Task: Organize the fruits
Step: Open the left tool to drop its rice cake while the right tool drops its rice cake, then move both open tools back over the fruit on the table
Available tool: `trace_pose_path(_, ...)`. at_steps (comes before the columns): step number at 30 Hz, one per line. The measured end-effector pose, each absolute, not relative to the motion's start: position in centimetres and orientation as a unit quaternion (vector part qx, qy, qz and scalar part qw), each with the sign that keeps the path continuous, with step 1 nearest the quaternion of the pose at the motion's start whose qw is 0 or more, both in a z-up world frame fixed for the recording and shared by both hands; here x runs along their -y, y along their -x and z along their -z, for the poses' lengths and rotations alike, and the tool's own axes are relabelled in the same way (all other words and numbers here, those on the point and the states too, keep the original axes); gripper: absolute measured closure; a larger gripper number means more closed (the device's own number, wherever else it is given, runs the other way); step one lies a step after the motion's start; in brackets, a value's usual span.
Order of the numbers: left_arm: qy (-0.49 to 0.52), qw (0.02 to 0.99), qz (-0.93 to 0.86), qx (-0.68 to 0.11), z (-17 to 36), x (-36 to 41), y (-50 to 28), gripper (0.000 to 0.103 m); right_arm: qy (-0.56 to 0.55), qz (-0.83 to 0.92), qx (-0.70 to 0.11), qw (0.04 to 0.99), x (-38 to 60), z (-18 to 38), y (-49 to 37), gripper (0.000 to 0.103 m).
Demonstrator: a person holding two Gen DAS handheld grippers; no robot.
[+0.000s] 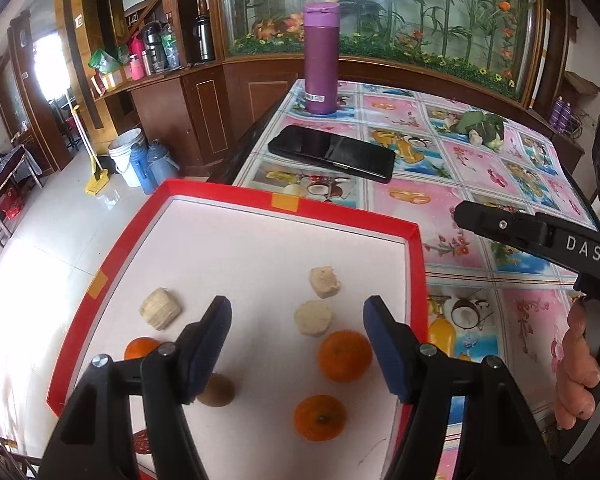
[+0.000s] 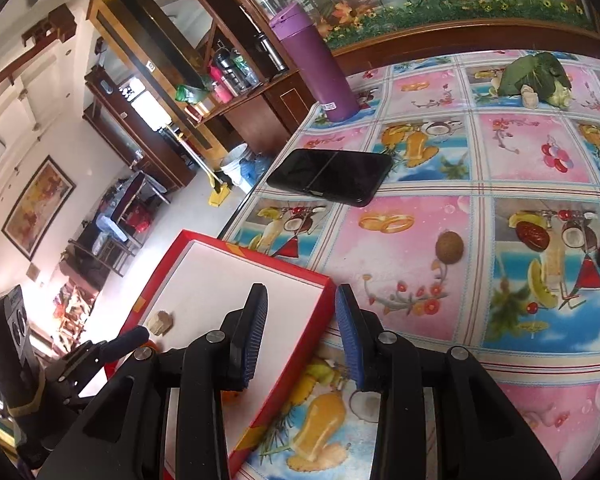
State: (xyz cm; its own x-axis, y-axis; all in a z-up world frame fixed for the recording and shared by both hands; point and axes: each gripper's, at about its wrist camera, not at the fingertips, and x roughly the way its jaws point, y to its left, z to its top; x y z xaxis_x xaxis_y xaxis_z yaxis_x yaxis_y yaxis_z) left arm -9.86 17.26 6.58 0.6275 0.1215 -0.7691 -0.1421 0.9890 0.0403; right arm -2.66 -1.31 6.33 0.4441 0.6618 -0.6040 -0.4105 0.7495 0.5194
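- Living-room setting: dark wood cabinets, a planted glass tank behind, and a table under a fruit-print oilcloth (image 2: 420, 216). I'm working from the two wrist views only.
- Far left of the table, overhanging its edge: red tray (image 1: 220, 194) with a white floor. I read it as the collection spot, so fruit goes here.
- Already in the tray, left to right in the left wrist view: small orange (image 1: 140, 348) half hidden by my finger, kiwi (image 1: 217, 390) just behind the same finger, two more oranges (image 1: 344, 355) (image 1: 320, 418) toward the right wall. Three pale cake-like blocks (image 1: 161, 308) sit among them; can't tell what they are.
- Left gripper (image 1: 296, 350) hangs over the tray, pitched steeply down, jaws well apart, nothing between the pads. Looks like a post-drop pose to me.
- Right gripper (image 2: 301, 336) sits at the tray's right rim, pitched down less steeply, jaws narrowly parted with the red wall showing in the gap, not pinched. Empty.
- Right of the tray, on the cloth: a loose kiwi (image 2: 449, 247), well apart from everything. Probably the next pick.
- Clutter to avoid: black phone (image 2: 332, 178), purple bottle (image 2: 316, 64), green leafy vegetable (image 2: 536, 74) at the far right.
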Motion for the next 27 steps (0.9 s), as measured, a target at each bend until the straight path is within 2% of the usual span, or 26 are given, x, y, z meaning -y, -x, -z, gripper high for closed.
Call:
trace_pose_path(6, -0.014, 0.904, -0.037, -0.425, -7.2, -13.5, 8.3, 0.028, -0.169, -0.287, -0.412, 0.848, 6.5, -6.7, 1.3, 0.069)
trace_pose_path(11, -0.025, 0.906, -0.010, -0.423, -7.5, -10.5, 6.2, 0.022, -0.218, -0.244, -0.398, 0.857, 13.5, -7.0, -0.3, 0.069)
trace_pose_path(27, -0.086, 0.895, 0.051, -0.436, -3.9, -2.7, -2.0, 0.021, -0.296, -0.099, -0.435, 0.844, 31.0, -3.9, -2.8, 0.068)
